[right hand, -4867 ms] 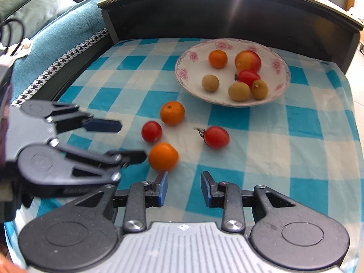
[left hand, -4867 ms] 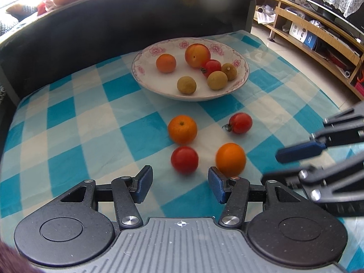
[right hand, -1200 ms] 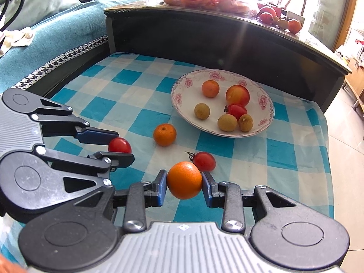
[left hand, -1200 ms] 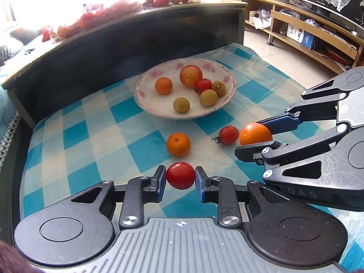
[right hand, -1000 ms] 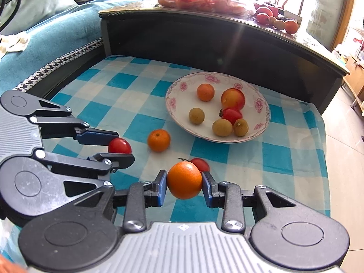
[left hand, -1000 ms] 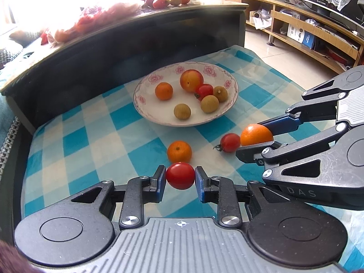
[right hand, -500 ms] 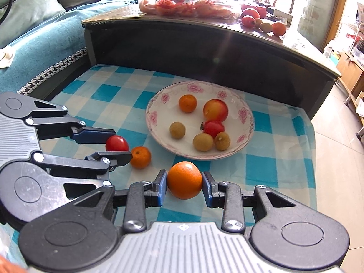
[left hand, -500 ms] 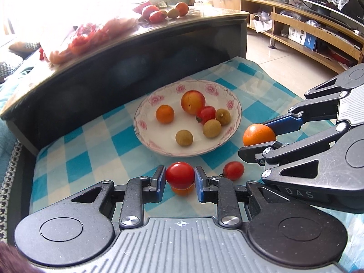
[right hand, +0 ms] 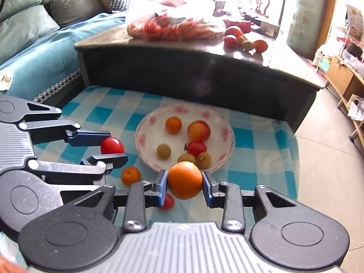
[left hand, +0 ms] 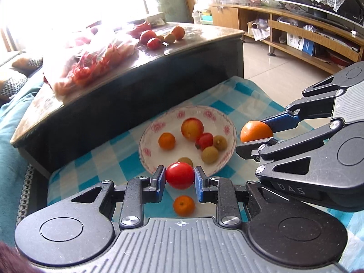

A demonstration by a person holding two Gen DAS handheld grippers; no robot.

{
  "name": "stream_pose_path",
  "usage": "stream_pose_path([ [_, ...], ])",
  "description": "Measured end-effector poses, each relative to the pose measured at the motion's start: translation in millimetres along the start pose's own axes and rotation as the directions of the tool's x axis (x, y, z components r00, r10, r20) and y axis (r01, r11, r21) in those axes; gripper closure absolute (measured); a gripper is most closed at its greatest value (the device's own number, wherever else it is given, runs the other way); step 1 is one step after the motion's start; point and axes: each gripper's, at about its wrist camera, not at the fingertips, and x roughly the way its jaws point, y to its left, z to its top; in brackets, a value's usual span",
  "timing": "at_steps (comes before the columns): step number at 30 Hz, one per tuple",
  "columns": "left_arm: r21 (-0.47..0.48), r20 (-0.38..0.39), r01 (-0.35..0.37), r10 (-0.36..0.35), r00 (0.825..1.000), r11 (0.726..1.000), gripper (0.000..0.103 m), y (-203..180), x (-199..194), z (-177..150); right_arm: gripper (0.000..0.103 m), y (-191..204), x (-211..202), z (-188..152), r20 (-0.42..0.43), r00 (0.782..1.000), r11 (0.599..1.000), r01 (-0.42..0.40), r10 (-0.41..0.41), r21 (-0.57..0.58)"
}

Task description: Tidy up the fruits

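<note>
1. The table (left hand: 107,145), under a blue checked cloth, carries one floral plate (left hand: 145,152) at the far side, holding six fruits.
2. The right gripper (right hand: 184,185) has its jaws clamped on one orange (right hand: 185,179), held above the plate's near rim.
3. The left gripper (left hand: 179,177) grips one red tomato (left hand: 179,175) likewise.
4. One mandarin (right hand: 130,175) and one small tomato (right hand: 168,201) lie on the cloth, near.
5. Risk, as I judge it: released from this height, either round fruit could bounce out or knock others.
</note>
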Motion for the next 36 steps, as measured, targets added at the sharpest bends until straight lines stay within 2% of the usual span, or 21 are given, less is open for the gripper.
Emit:
stream_pose_path([
  [6,0.010,0.004,0.014,-0.014,1.000,1.000,0.070,0,11,5,0.067,-4,1,10,0.015,1.000,1.000,0.017,-0.017,0.001],
  [21,-0.008,-0.016,0.038,-0.038,0.999,0.999,0.070,8,37,8,0.067,-16,31,16,-0.012,1.000,1.000,0.017,-0.017,0.007],
  [36,-0.005,-0.022,0.036,-0.036,0.999,0.999,0.070,10,45,11,0.067,-21,43,21,-0.013,1.000,1.000,0.024,-0.024,0.004],
])
